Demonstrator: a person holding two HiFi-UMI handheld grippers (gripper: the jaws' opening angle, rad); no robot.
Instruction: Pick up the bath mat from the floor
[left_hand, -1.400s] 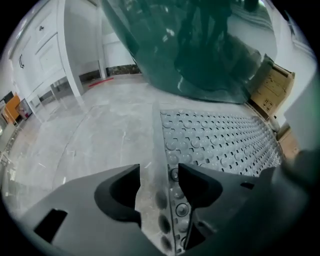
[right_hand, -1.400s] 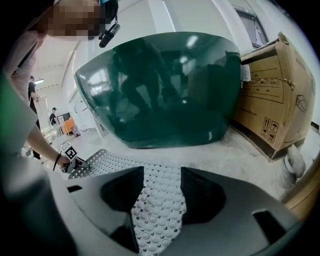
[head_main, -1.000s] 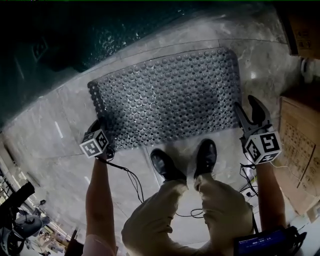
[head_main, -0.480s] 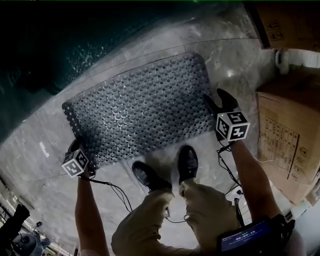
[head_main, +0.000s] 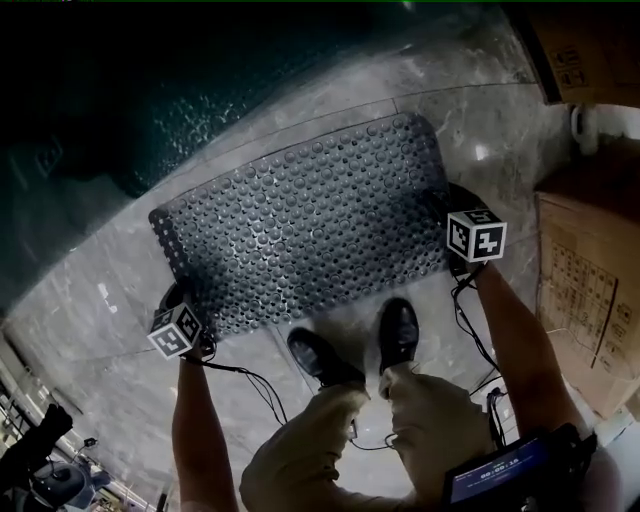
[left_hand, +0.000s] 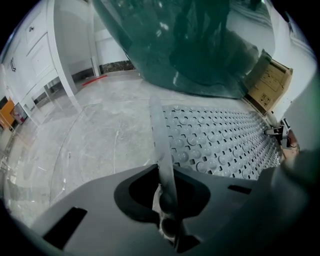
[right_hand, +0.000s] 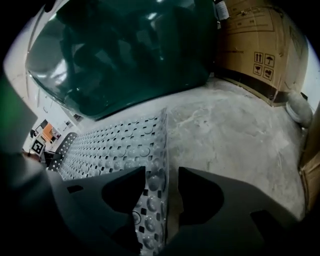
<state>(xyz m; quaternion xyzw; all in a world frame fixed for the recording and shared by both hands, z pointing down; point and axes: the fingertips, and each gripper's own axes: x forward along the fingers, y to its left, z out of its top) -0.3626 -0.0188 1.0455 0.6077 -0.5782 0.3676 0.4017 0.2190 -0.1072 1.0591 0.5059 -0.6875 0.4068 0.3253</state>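
Two claws meet the bath mat (head_main: 300, 225) on the floor (head_main: 490, 120); the left claw (left_hand: 164, 175) is clamped tight on its lifted left edge. The right claw (right_hand: 161, 172) gapes wide, jaws just closing slightly, astride the right edge without pressing it.

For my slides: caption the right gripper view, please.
Right gripper, open jaws just closed slightly, straddles the bath mat edge on the floor.

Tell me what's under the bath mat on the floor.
The bath mat lies on the pale marbled floor, which shows all round it. Whatever is directly beneath is covered, and its small holes show nothing clear.
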